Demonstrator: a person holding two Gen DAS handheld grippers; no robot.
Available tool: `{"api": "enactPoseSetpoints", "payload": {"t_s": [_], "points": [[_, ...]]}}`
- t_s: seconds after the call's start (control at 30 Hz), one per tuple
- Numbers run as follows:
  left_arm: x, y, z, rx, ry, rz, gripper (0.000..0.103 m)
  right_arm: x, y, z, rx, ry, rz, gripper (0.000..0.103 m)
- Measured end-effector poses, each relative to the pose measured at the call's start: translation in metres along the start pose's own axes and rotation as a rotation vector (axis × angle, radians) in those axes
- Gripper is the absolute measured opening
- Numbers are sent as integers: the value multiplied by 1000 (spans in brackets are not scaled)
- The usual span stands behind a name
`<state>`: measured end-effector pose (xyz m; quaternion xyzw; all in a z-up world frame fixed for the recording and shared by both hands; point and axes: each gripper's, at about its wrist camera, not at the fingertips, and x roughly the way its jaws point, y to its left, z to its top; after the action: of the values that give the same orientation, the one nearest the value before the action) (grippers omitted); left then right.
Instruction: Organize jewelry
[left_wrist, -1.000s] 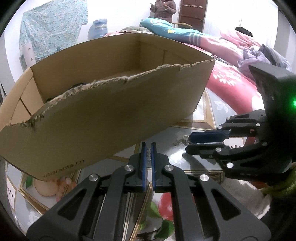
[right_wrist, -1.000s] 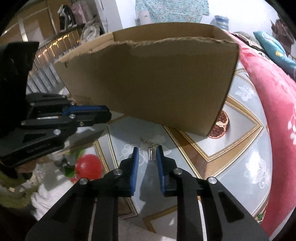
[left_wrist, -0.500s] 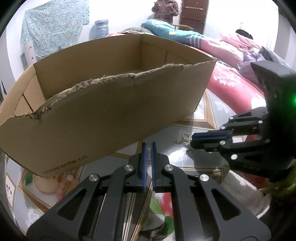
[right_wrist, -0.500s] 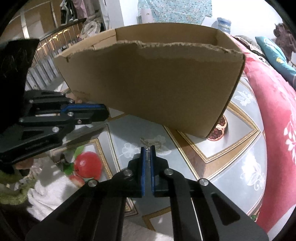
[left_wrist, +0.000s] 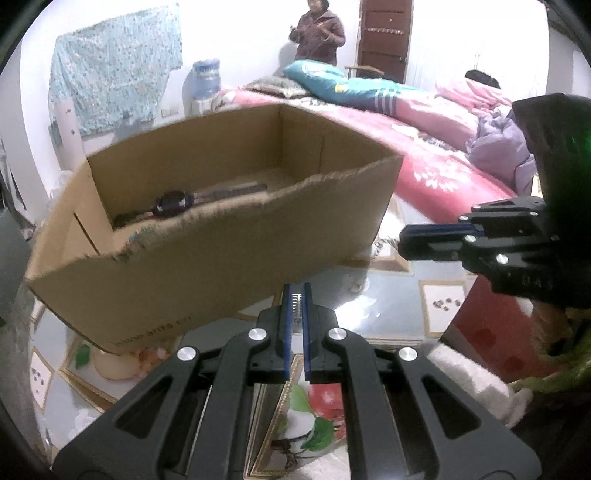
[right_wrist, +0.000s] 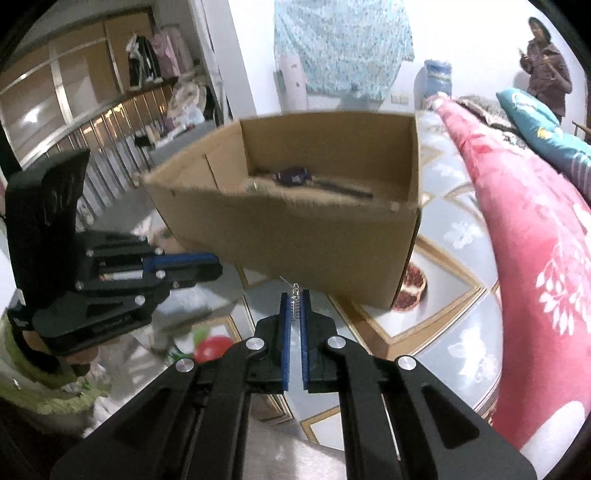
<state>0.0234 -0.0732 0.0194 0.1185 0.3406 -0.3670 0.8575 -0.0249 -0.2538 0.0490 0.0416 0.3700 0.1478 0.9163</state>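
The right gripper (right_wrist: 294, 308) is pinching a small silver earring (right_wrist: 294, 300), its hook poking out above the pads. The left gripper (left_wrist: 295, 308) is clenched on another tiny silvery piece (too small to identify). Both are hovering over the desk (right_wrist: 454, 332), just before the box (right_wrist: 295, 236). The earring is looking light, thin, bendable and slippery, so gripping its flat body, not the wire, is seeming safest.

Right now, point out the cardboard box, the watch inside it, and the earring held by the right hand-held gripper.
cardboard box (right_wrist: 295, 236), right wrist view, front wall.
watch (left_wrist: 173, 202), left wrist view, dark face.
earring (right_wrist: 294, 306), right wrist view, silver dangle between the pads.
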Motion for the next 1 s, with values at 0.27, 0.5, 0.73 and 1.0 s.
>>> {"api": "enactPoseSetpoints", "payload": {"t_s": [0.27,0.5,0.73,1.0], "points": [[-48,5,35,-36,-140,4,4,-28,-1,32,6,-144,63,5],[-31,33,72,-72,-144,56,4,-4,-10,76,18,-171,52,5],[18,67,97,-97,-50,110,4,43,-27,112,54,-155,36,5],[43,84,96,-136,25,144,32,56,-48,116,87,-116,38,18]]}}
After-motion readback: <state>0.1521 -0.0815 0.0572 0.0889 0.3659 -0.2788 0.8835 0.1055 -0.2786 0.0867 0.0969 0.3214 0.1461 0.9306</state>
